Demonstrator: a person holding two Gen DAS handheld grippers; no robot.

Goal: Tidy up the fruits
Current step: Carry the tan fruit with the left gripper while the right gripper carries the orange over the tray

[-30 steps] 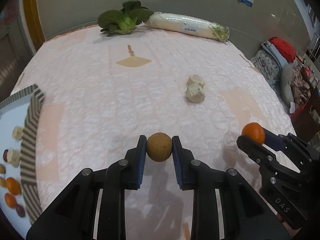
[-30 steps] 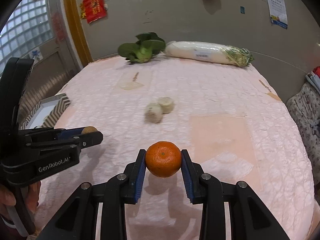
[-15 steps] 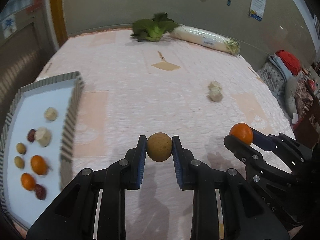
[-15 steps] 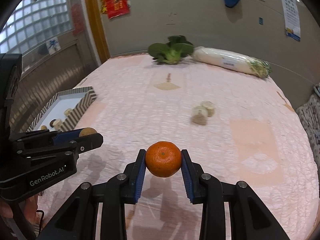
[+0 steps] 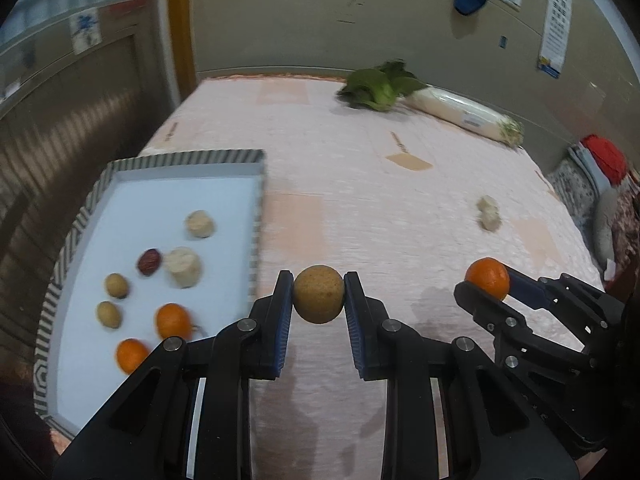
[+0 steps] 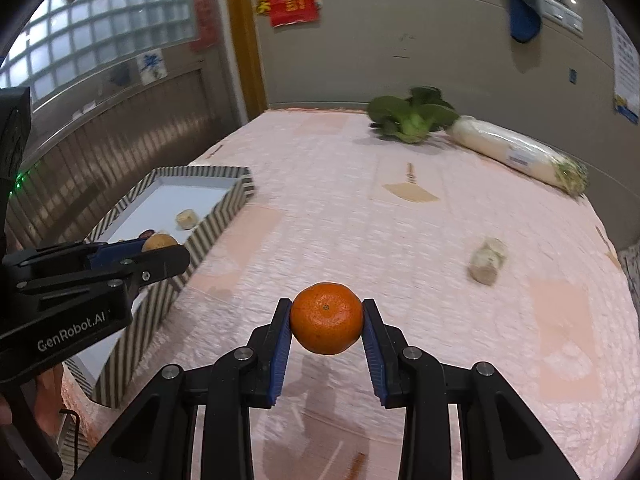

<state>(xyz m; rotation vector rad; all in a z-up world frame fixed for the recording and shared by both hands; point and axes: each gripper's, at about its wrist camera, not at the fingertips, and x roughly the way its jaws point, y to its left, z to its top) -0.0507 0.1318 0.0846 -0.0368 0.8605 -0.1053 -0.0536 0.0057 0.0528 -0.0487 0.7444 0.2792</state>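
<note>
My left hand-held gripper (image 5: 319, 300) is clamped on a round tan-brown fruit (image 5: 319, 299), pinched between the two blue-padded fingers and held clear above the pink quilted worktop (image 5: 360, 184). From the right wrist camera I see that same gripper (image 6: 164, 246) from the side, with the brown fruit (image 6: 159, 241) peeking out at its tip, just at the near-right wall of the tray.

My right hand-held gripper (image 6: 327, 320) is clamped on a mandarin (image 6: 327, 319), also lifted off the worktop (image 6: 340, 208). In the left wrist view the mandarin (image 5: 487, 278) sits at the tip of the right gripper (image 5: 484, 286), well to the right of the brown fruit.

The striped-walled tray (image 5: 176, 157) lies along the worktop's left edge; its white floor carries two mandarins (image 5: 173, 321), two small tan fruits (image 5: 116, 285), a red date (image 5: 149, 262) and two pale cut chunks (image 5: 183, 267). From the right wrist view I see only part of the tray (image 6: 222, 216) and one pale chunk (image 6: 187, 218) inside it.

Out on the worktop toward its right edge lie two more pale chunks (image 5: 489, 213), touching each other. At the far edge, against the wall, a leafy bok choy (image 5: 376, 87) rests just beside a wrapped white radish (image 5: 460, 114).
</note>
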